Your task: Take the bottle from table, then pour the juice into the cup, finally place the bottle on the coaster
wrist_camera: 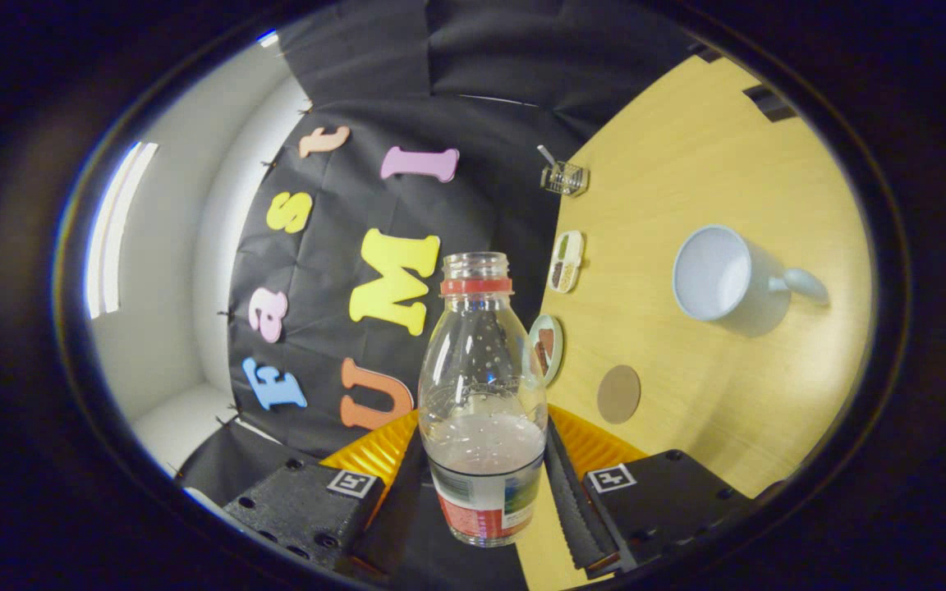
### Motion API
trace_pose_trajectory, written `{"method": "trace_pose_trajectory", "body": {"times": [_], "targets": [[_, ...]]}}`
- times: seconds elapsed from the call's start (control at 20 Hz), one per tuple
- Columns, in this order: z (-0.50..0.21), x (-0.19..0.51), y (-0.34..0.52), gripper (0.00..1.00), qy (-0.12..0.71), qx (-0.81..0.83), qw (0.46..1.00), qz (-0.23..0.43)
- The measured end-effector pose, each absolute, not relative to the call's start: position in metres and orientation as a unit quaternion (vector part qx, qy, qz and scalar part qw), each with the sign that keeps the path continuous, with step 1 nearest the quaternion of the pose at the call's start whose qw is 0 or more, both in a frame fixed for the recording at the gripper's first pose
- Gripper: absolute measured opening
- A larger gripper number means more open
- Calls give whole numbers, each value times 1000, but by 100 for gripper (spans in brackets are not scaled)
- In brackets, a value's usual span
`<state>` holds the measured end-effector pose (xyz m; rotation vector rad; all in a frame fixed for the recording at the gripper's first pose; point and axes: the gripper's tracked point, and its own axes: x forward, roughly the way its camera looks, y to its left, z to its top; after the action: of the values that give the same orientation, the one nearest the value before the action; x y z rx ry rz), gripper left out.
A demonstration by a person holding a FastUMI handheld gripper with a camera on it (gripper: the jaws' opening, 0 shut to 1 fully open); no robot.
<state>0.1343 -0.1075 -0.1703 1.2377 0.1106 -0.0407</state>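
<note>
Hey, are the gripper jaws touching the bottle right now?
Touching. In the gripper view the bottle sits between the gripper jaws, both pressed against its sides, with no gap showing.

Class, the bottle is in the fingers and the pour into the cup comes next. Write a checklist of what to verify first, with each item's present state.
1. Grip: gripper has both fingers against the bottle: ok.
2. Bottle mouth: no cap on the neck: ok.
3. Contents: liquid sits in the lower part of the bottle: ok.
4. Cup: on the table beyond the fingers, its opening unobstructed and looking empty: ok.
5. Bottle mouth over the cup: it is well to one side of it: not ok.
6. Coaster: bare, between the fingers and the cup: ok.
</note>
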Motion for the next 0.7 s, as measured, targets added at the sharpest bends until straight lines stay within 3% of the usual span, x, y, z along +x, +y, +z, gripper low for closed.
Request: {"method": "trace_pose_trajectory", "body": {"times": [0.3, 0.7], "targets": [[-156, 136, -76, 78, 46, 409, 911, 13], [-119, 153, -39, 79, -6, 170, 984, 45]]}}
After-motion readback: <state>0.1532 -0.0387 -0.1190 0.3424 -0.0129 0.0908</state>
